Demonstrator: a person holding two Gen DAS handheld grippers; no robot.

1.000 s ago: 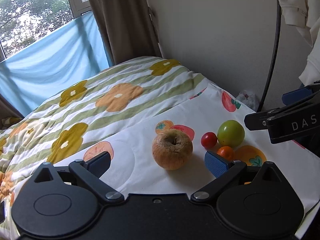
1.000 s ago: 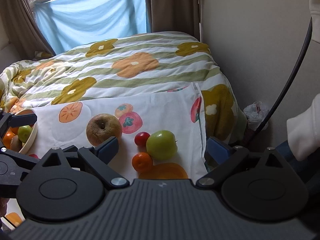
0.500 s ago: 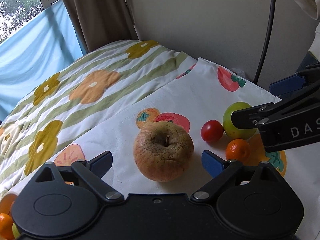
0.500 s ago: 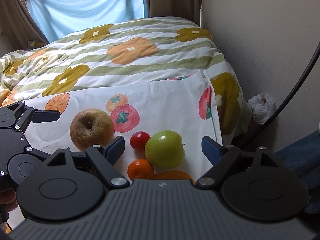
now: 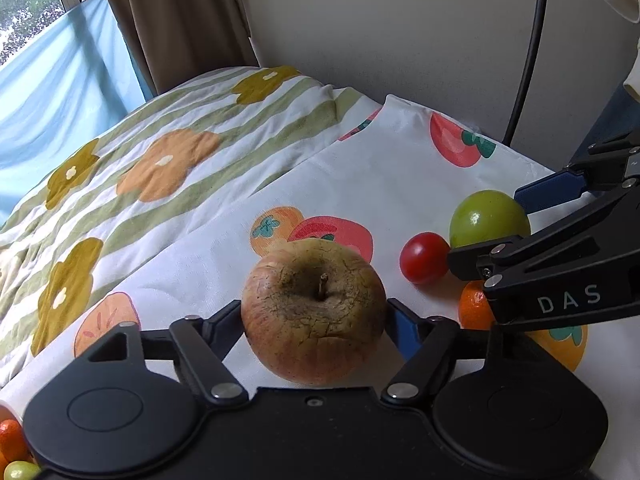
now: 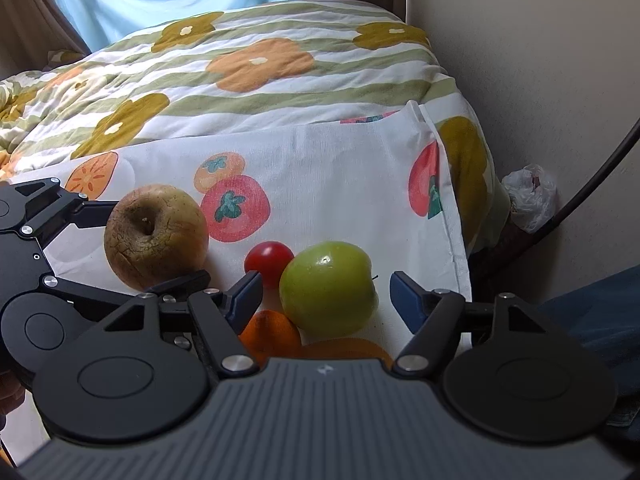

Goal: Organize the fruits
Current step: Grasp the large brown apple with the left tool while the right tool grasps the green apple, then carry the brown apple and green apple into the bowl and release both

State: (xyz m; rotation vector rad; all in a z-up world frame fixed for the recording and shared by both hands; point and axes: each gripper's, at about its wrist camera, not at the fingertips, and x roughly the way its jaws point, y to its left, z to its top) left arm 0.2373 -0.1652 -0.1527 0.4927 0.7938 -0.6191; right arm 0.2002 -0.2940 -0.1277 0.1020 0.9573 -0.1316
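- Where the white fruit-print cloth (image 5: 392,168) lies over the flowered quilt (image 5: 168,152), a wrinkled brown apple (image 5: 314,312) sits stem-up between the two fingers of the left gripper (image 5: 314,320).
- Left gripper: its blue-padded fingers (image 5: 402,326) flank the apple on both sides, close against its skin; whether they press it cannot be told, and the apple rests on the cloth.
- Right gripper (image 6: 326,294): released, its fingers spread to either side of the green apple (image 6: 328,288), with a gap showing on the right side; the fruit lies on the cloth between them, near the cloth's right edge.
- Red tomato (image 6: 268,262): on the cloth just beside the green apple, between it and the brown apple.
- Small orange (image 6: 270,336): in front of the green apple and touching it in the right wrist view, partly hidden by the right gripper's left finger.
- More small fruit (image 5: 12,448): orange and green pieces at the lower left corner of the left wrist view, cut off by the frame.
- Background: brown curtain (image 5: 180,20), blue sheet (image 5: 60,80), plain wall (image 5: 400,20).
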